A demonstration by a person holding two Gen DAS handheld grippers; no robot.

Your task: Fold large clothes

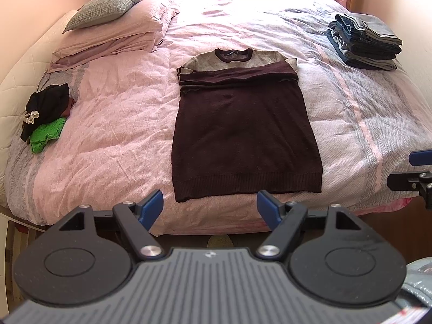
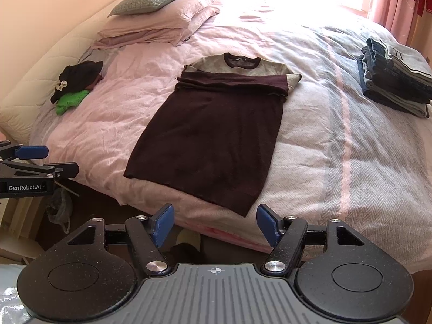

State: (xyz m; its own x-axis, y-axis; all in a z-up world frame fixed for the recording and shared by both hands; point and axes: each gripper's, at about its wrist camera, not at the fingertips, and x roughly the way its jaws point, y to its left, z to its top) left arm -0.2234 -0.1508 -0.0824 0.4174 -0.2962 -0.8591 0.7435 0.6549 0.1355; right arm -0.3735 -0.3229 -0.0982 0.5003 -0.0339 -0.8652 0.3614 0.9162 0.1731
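Note:
A dark maroon sweater (image 1: 243, 135) with a grey yoke lies flat on the bed (image 1: 108, 124), collar away from me and both sleeves folded across the chest. Its hem reaches the bed's near edge. My left gripper (image 1: 210, 206) hovers open just short of that hem, with nothing between its blue pads. In the right wrist view the same sweater (image 2: 210, 135) runs diagonally, and my right gripper (image 2: 216, 224) is open and empty below its near right hem corner. The left gripper (image 2: 35, 159) shows at that view's left edge.
A stack of folded jeans (image 1: 364, 43) sits at the bed's far right. A heap of black and green clothes (image 1: 46, 113) lies at the left side. Pillows (image 1: 113, 24) are piled at the far left by the padded headboard. Wooden floor (image 2: 162, 245) lies below the bed's near edge.

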